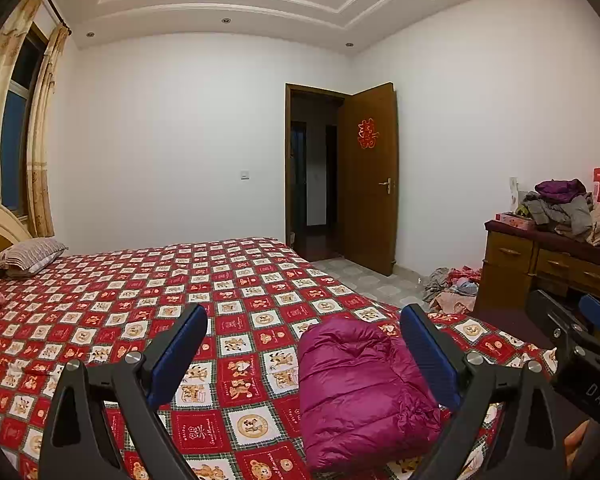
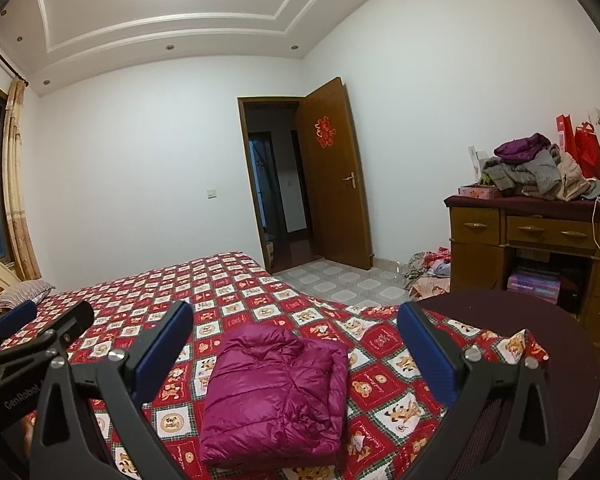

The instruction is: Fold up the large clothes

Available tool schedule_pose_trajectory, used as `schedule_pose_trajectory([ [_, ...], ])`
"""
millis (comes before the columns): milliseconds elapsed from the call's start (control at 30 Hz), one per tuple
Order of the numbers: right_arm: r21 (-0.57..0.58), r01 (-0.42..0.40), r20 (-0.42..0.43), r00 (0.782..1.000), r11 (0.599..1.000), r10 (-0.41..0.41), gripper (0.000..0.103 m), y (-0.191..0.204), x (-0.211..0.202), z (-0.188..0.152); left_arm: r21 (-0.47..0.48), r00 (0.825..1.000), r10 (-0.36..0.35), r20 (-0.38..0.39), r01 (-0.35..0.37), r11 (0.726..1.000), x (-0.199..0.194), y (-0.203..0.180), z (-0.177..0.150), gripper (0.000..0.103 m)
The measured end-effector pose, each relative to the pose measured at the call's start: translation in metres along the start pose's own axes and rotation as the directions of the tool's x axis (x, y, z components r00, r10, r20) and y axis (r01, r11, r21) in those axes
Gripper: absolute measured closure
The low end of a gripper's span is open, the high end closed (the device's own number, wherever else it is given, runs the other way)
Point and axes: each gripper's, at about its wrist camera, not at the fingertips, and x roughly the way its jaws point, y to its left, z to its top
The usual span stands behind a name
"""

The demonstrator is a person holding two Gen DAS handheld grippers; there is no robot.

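Since its folding looks complete, one magenta quilted puffer jacket [image 2: 274, 396] lies as a compact bundle on the red bear-patterned checked bedspread [image 1: 140, 300], near its foot edge. Two grippers, left gripper [image 1: 304, 354] and right gripper [image 2: 296, 350], hover above the bedspread, jaws spread wide, holding nothing. One striped pillow [image 1: 30, 256] rests at the bedspread's head end.

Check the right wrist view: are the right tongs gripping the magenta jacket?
No, the right tongs are open above the folded magenta jacket, which lies free on the bed.
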Motion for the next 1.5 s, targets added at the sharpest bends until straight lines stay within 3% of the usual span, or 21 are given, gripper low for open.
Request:
schedule_pose_trajectory([
  [900, 0.011, 0.016, -0.008, 1.000, 1.000, -0.016, 0.000, -0.003, 0.000, -0.004, 0.040, 0.998, 0.046, 0.030, -0.047, 0.998, -0.001, -0.007, -0.002, 0.005],
  [1500, 0.032, 0.031, -0.020, 0.999, 0.999, -0.030, 0.000, -0.011, 0.000, -0.006, 0.010, 1.000, 0.021, 0.009, -0.021, 1.000, 0.008, -0.002, 0.000, 0.005],
])
